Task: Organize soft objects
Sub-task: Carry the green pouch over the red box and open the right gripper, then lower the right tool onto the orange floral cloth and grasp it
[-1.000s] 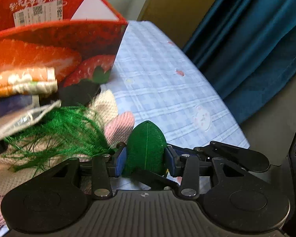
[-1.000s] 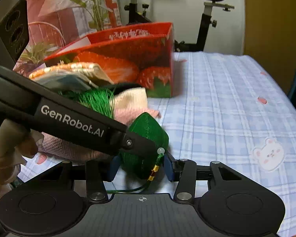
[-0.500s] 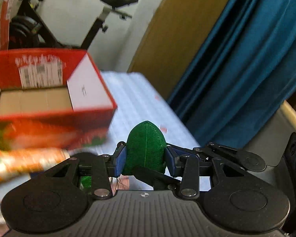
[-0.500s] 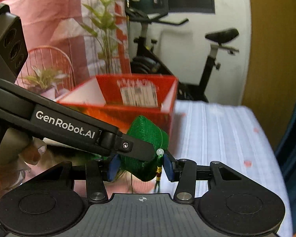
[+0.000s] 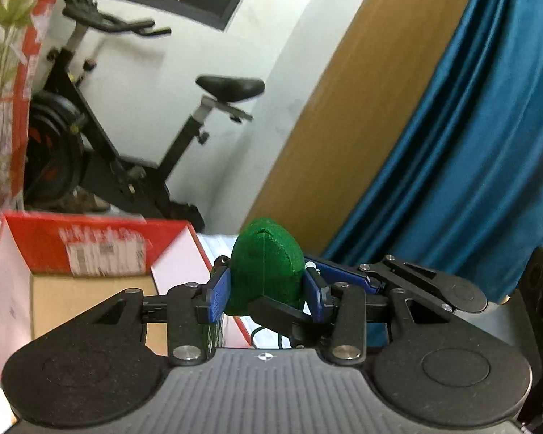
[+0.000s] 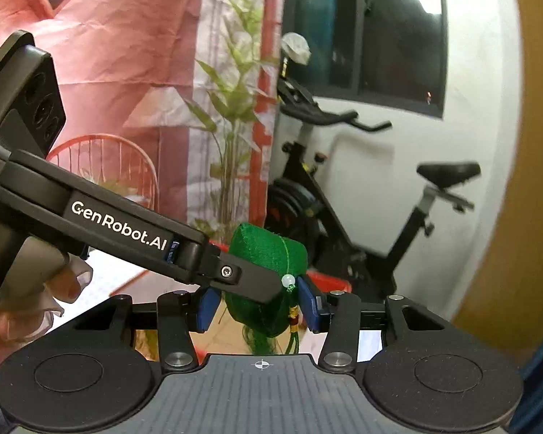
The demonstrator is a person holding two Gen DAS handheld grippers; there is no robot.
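Green stuffed pouch (image 5: 266,264) sits clamped between the blue pads (image 5: 219,298) of the left tongs (image 5: 268,296), which squeeze its sides. Right tongs (image 6: 257,307) stand around the same pouch (image 6: 271,253); whether their pads press it cannot be told, as the left tongs' finger crosses in front. A bead and cord hang from the pouch. Below and left of the pouch stands a red cardboard box (image 5: 90,253), open on top. Behind the pouch are an exercise bike (image 5: 119,137) and a blue curtain (image 5: 470,144).
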